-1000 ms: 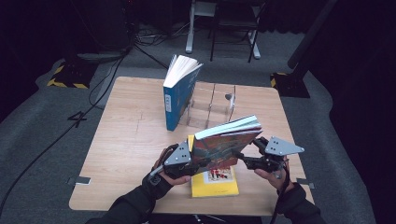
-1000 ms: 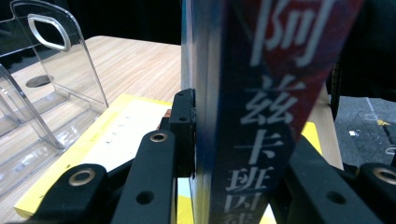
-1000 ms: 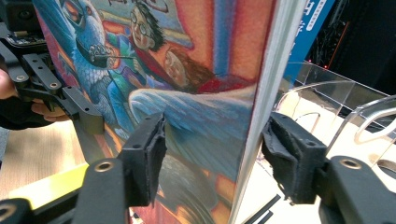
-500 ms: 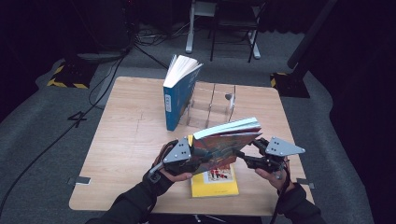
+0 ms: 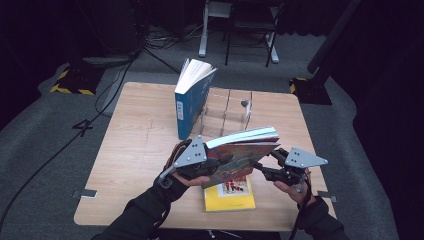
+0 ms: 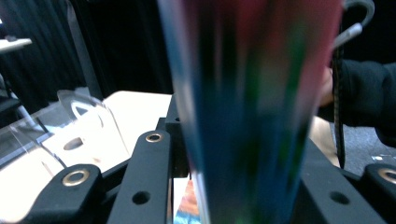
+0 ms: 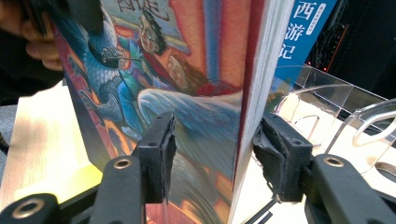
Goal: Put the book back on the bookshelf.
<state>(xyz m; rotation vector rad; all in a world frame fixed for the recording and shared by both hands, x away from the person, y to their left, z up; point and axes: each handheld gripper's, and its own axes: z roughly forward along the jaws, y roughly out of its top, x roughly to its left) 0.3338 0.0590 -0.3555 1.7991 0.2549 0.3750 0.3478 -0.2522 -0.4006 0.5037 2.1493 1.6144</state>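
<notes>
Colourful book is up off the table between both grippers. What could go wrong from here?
1. The right gripper has its jaws around the colourful book, closing lately; the grip looks unsettled, so it could slip.
2. It hangs over the yellow book; a drop lands there.
3. The clear rack and standing blue book are close behind; a careless swing may topple them.

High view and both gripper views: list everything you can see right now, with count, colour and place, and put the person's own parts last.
Table: one, light wood, centre.
Illustrated book: one, multicoloured cover, held off the table between both grippers.
Yellow book: one, flat at the near edge under the illustrated book.
Blue book: one, upright at the left end of the rack.
Clear rack: one, transparent dividers, far half of the table.
Left gripper: black, clamped on the illustrated book's left end.
Right gripper: black, jaws straddling its right end, just been closing.
</notes>
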